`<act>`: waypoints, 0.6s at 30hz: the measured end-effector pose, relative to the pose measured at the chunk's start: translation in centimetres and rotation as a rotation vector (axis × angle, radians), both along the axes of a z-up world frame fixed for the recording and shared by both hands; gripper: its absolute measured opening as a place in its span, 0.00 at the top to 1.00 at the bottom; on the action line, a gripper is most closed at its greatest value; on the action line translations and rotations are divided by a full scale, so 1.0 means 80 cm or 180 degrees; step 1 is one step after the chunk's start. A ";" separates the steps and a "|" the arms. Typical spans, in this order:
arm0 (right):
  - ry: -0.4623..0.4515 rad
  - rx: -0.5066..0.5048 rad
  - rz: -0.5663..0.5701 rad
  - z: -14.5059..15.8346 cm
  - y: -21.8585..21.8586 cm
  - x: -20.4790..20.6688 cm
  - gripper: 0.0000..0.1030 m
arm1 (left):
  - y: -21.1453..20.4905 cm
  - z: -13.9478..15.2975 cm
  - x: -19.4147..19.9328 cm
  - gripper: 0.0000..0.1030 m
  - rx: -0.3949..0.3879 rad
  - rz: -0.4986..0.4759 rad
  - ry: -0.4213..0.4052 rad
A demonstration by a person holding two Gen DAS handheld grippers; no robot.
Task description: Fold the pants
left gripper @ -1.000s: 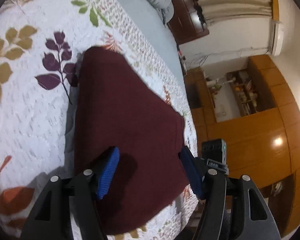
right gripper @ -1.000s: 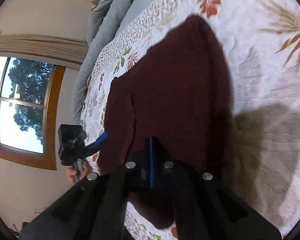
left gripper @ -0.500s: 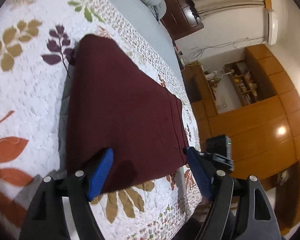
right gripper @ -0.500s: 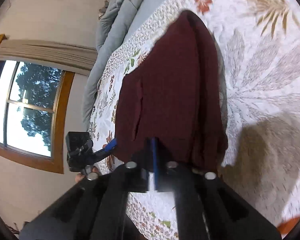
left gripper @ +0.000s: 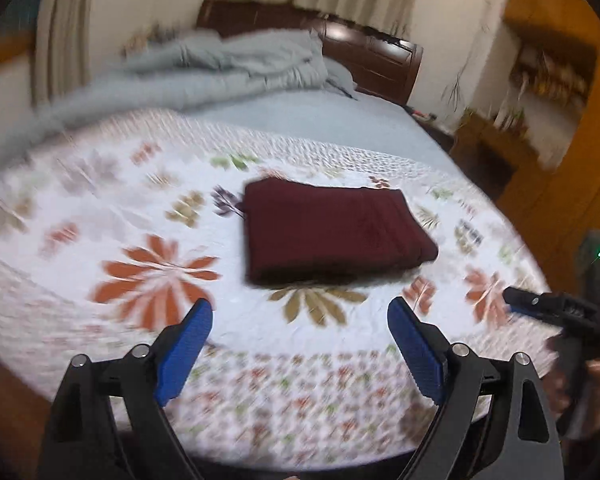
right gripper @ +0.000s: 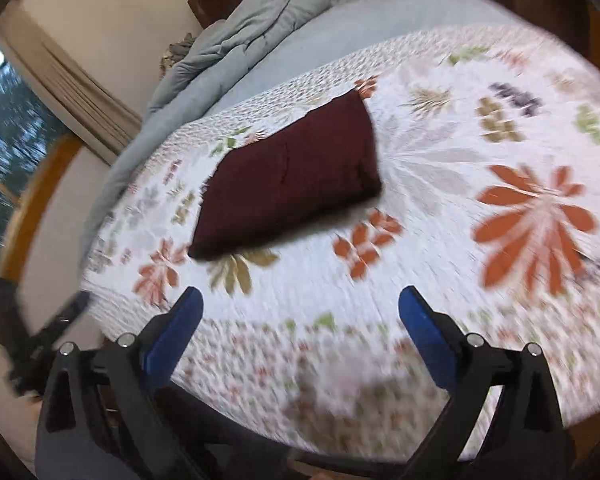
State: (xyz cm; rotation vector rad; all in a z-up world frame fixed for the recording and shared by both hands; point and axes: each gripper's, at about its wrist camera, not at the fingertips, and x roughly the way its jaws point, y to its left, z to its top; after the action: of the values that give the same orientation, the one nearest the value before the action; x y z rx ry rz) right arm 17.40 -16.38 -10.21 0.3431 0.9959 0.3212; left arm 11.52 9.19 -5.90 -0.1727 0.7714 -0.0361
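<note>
The dark maroon pants [left gripper: 332, 232] lie folded into a flat rectangle on the floral bedspread [left gripper: 140, 216]; they also show in the right wrist view [right gripper: 292, 176]. My left gripper [left gripper: 300, 316] is open and empty, held back from the pants near the bed's near edge. My right gripper [right gripper: 298, 308] is open and empty, also well short of the pants. The right gripper shows at the right edge of the left wrist view [left gripper: 556, 308]. Both views are motion-blurred.
A rumpled grey-blue duvet [left gripper: 204, 68] lies at the head of the bed by a dark wooden headboard [left gripper: 372, 56]. Curtains and a window [right gripper: 4, 128] are on one side, wooden cabinets [left gripper: 572, 152] on the other.
Both grippers have pulled back and away from the pants. The right gripper, shut before, has opened. The pants now lie folded alone on the bed.
</note>
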 end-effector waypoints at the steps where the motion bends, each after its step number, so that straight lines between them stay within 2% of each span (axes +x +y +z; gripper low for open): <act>1: -0.0110 -0.0202 -0.0089 0.008 0.005 -0.026 0.03 | -0.009 0.009 -0.017 0.13 0.0123 0.0013 -0.0036; 4: -0.0225 -0.0572 -0.0143 0.020 0.022 -0.071 0.03 | -0.026 0.032 -0.074 0.13 0.0142 0.0093 -0.0127; 7: -0.0317 -0.0608 0.0032 0.046 0.034 -0.122 0.03 | -0.029 0.041 -0.110 0.13 0.0040 0.0201 -0.0080; 10: -0.0504 -0.0694 -0.0044 0.073 0.034 -0.159 0.03 | -0.030 0.051 -0.137 0.13 -0.0072 0.0213 0.0056; 13: -0.0720 -0.0847 -0.0108 0.107 0.039 -0.198 0.03 | -0.028 0.072 -0.162 0.13 -0.0208 0.0186 0.0028; 15: -0.0840 -0.0910 -0.0168 0.128 0.039 -0.219 0.03 | -0.032 0.089 -0.181 0.13 -0.0210 0.0144 -0.0051; 18: -0.0996 -0.1028 -0.0224 0.153 0.043 -0.243 0.03 | -0.041 0.111 -0.201 0.13 -0.0057 0.0148 -0.0175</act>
State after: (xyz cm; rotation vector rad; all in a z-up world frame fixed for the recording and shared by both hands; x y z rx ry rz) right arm -2.05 -12.90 2.02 0.0312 0.7106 0.1399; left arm -4.54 5.88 2.95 -0.2057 0.7123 -0.0035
